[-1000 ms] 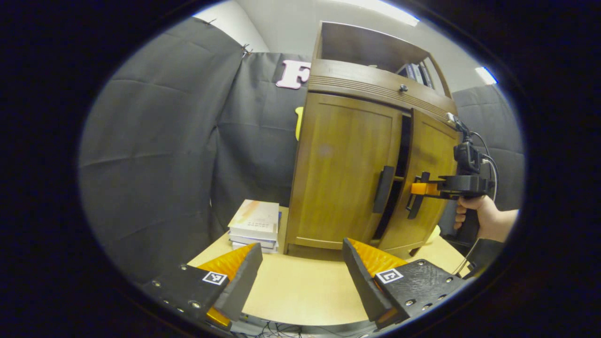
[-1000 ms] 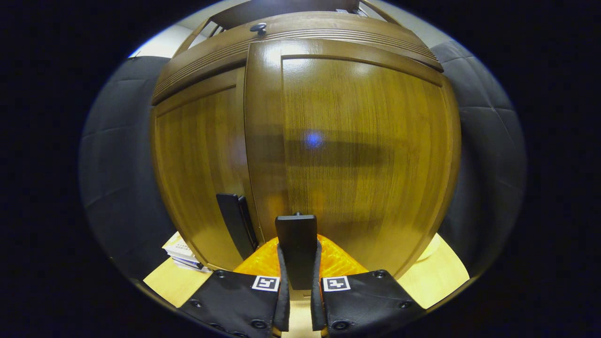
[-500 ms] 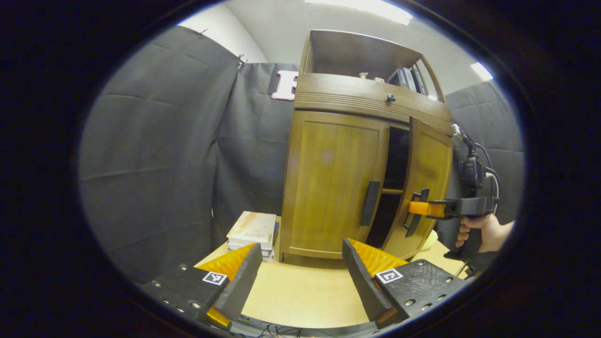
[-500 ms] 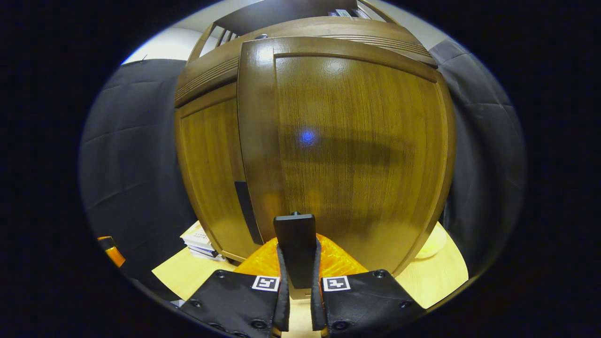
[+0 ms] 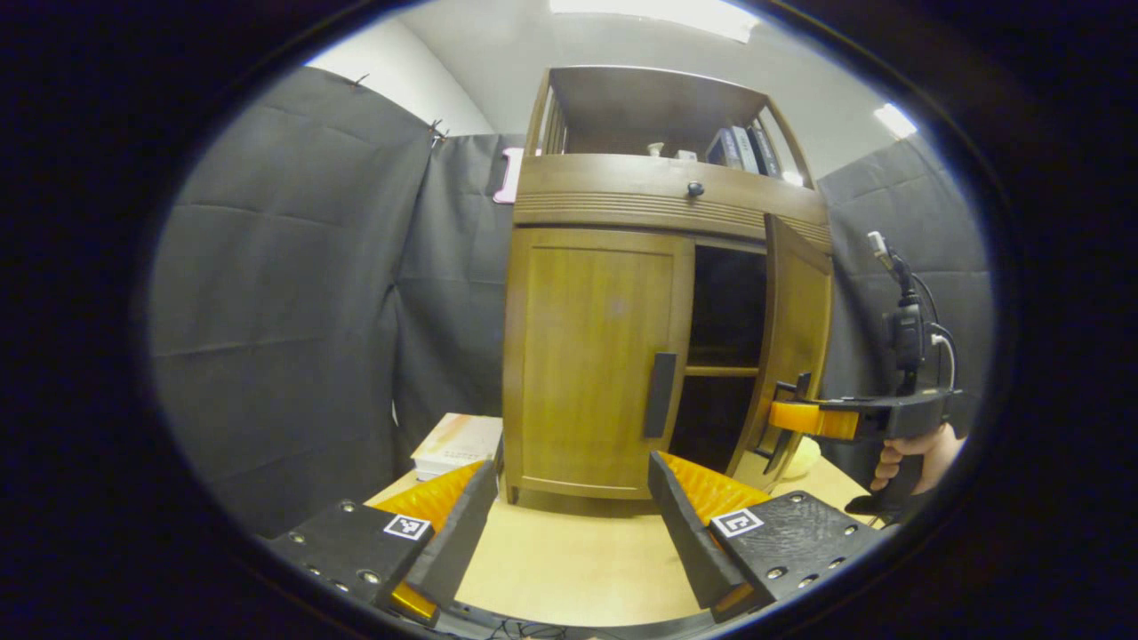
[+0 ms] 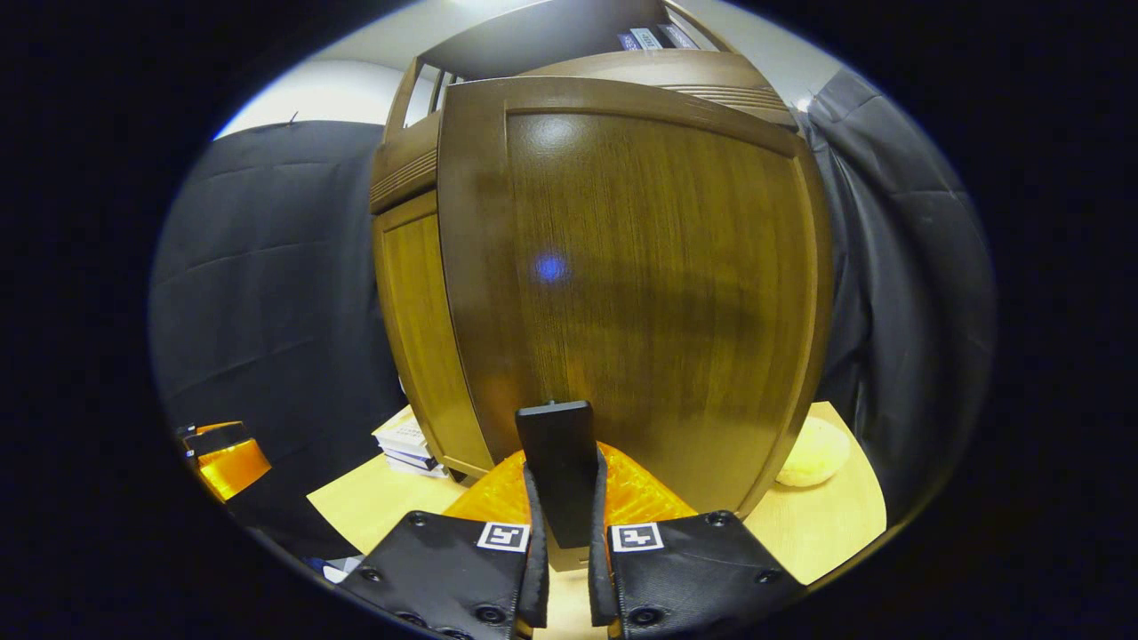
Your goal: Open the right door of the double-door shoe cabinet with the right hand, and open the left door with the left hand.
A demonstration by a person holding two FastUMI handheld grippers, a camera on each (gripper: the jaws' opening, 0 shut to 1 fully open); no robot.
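Observation:
The wooden shoe cabinet [image 5: 605,204] stands on a light table [image 5: 569,560]. Its right door [image 5: 794,338] is swung well open, showing a dark inside with a shelf [image 5: 720,371]. In the right gripper view that door [image 6: 640,284] is close in front, and my right gripper [image 6: 563,524] is shut on its dark vertical handle [image 6: 558,462]. The left gripper view shows this gripper [image 5: 787,416] at the door, held by a hand [image 5: 907,453]. The left door [image 5: 596,356] is closed, its dark handle [image 5: 661,395] untouched. My left gripper [image 5: 569,516] hangs open in front of the cabinet, well short of it.
A stack of books [image 5: 453,442] lies left of the cabinet. A pale round object [image 6: 813,452] sits on the table by the open door. Books stand in the cabinet's top shelf [image 5: 738,147]. Black cloth walls close in both sides.
The right door has swung further open with my right gripper on its handle. My left gripper has drawn back, so the cabinet looks smaller and more central.

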